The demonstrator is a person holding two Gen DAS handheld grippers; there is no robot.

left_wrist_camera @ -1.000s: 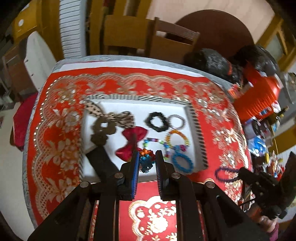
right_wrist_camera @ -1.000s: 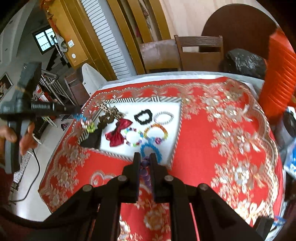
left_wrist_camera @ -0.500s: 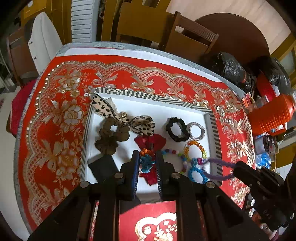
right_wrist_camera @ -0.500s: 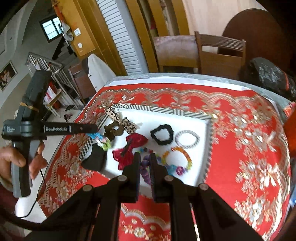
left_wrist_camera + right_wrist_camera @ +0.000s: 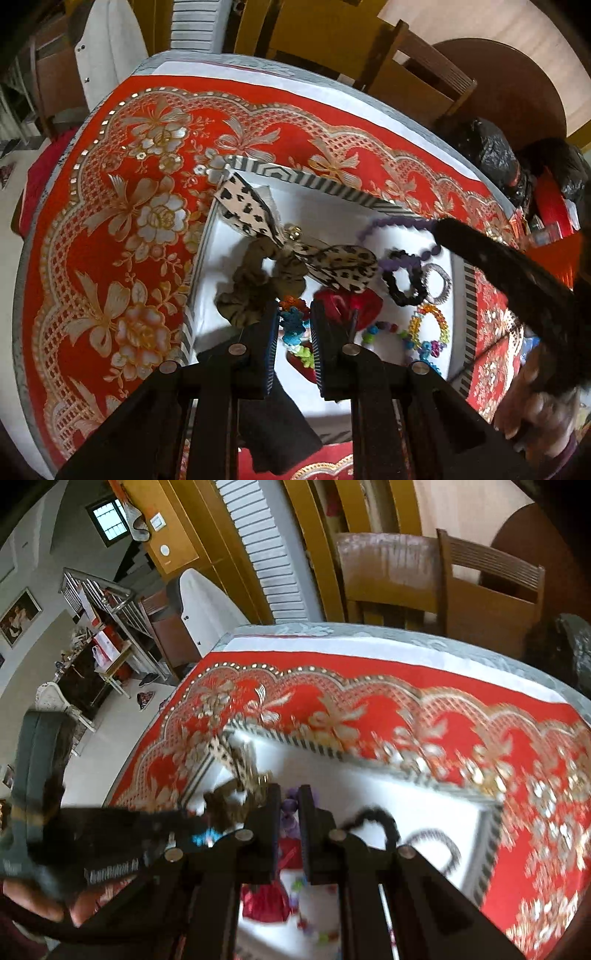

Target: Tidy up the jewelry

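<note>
A white tray with a striped rim (image 5: 314,177) lies on the red tablecloth. In it are a leopard-print bow (image 5: 295,236), an olive scrunchie (image 5: 255,284), a red bow (image 5: 351,306), a black scrunchie (image 5: 402,280), a silver ring bracelet (image 5: 439,280) and a beaded bracelet (image 5: 428,328). My left gripper (image 5: 293,325) is shut on a multicoloured crochet bracelet (image 5: 293,328), low over the tray. My right gripper (image 5: 288,808) is shut on a purple bead bracelet (image 5: 291,805), which also shows in the left wrist view (image 5: 391,225), above the tray's far part.
The red and gold tablecloth (image 5: 122,229) covers a round table. Wooden chairs (image 5: 443,587) stand behind it. Black bags (image 5: 491,155) and red containers (image 5: 554,206) crowd the right edge. A black cloth (image 5: 277,428) lies at the tray's near edge.
Both grippers have moved forward and lower over the tray with their bracelets. The right gripper has swung toward the tray's far part, above the black scrunchie.
</note>
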